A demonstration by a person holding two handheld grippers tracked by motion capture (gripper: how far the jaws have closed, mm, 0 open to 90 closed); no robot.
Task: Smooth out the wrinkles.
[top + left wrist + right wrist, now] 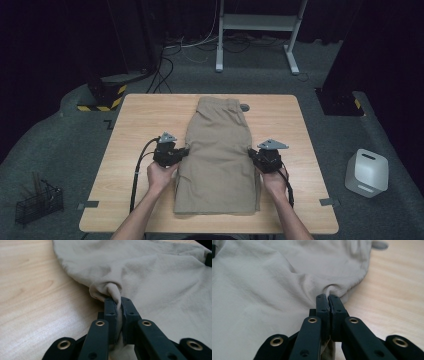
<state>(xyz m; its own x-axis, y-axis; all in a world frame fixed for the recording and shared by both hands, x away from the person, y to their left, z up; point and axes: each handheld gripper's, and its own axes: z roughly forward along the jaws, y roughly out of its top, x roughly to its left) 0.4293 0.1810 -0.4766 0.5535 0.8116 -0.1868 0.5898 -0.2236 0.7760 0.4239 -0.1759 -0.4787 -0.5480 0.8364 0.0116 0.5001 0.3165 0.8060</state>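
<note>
A pair of folded khaki shorts [218,155] lies lengthwise down the middle of the wooden table [135,120], waistband at the far end. My left gripper [184,152] is at the cloth's left edge, about halfway along. Its jaws are shut on a pinched fold of the shorts [113,292]. My right gripper [251,155] is at the right edge, level with the left one. Its jaws are also shut on a bunched bit of the shorts [332,288]. The left gripper [119,305] and right gripper [328,301] both rest low on the table.
A small grey object [244,107] sits on the table beside the waistband. On the floor stand a white box [367,172] at the right and a black wire basket [39,202] at the left. A white frame [260,22] and cables lie beyond the table.
</note>
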